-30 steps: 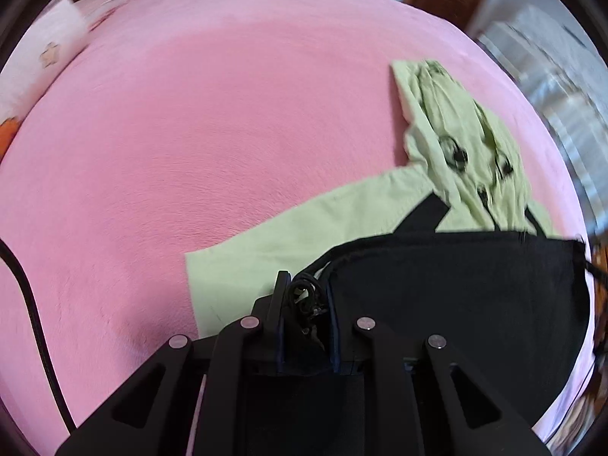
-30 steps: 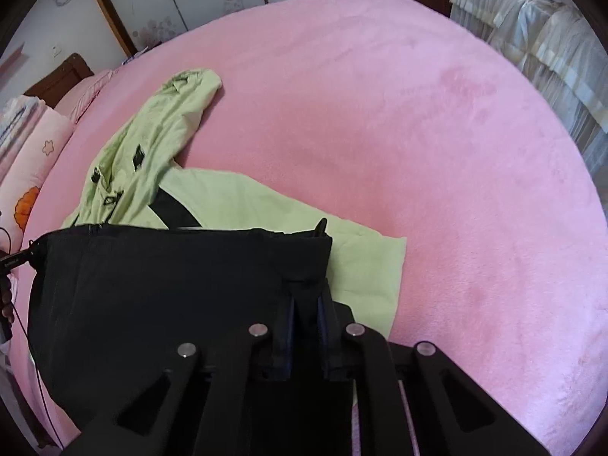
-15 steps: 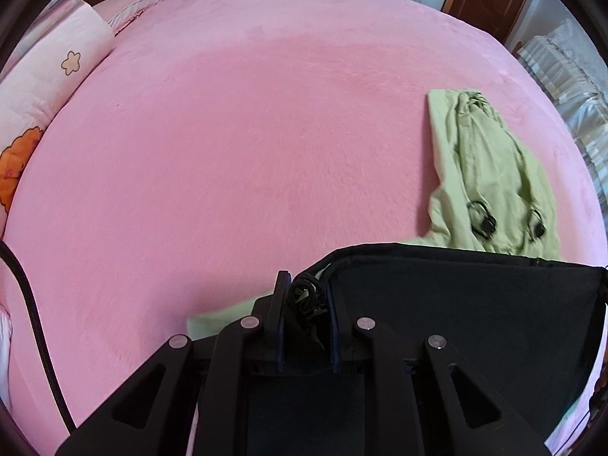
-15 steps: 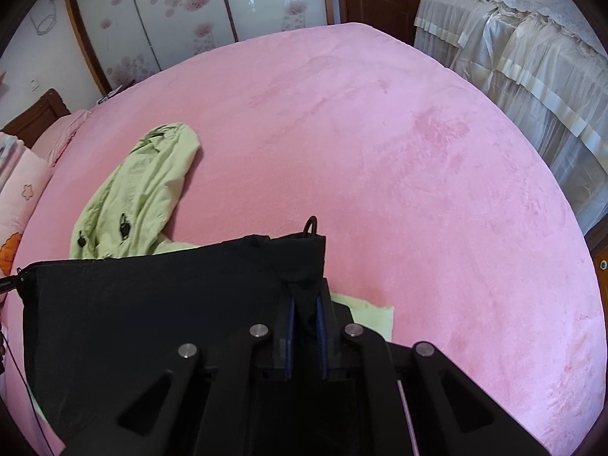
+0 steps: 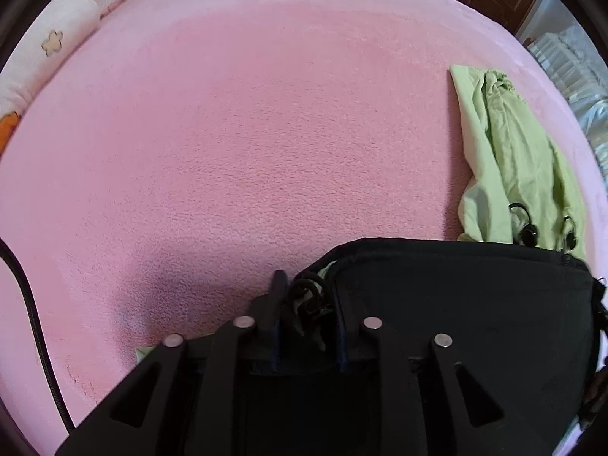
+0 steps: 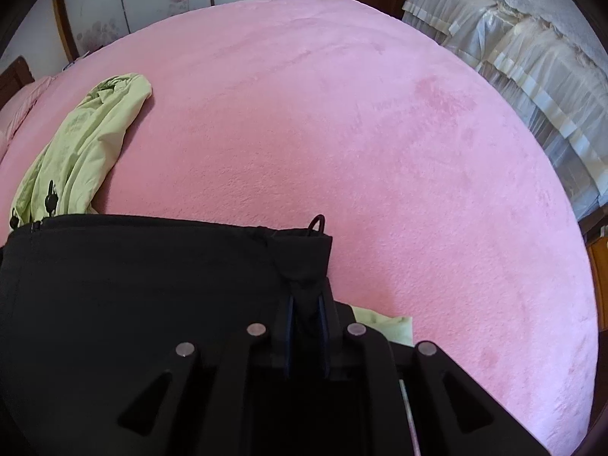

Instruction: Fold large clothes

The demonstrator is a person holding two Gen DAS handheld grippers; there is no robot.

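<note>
Black garment (image 5: 456,304) | corners btwn L fingers (image 5: 279,288) & R fingers (image 6: 288,315) | both grasping, just loosening

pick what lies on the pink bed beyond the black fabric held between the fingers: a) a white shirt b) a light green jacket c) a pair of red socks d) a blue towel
b: a light green jacket lies crumpled on the pink bed, its lower part hidden by the black fabric bunched between the left gripper fingers.

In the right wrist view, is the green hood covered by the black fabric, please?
No, the green hood lies bare on the pink blanket, beyond the black fabric's edge.
</note>
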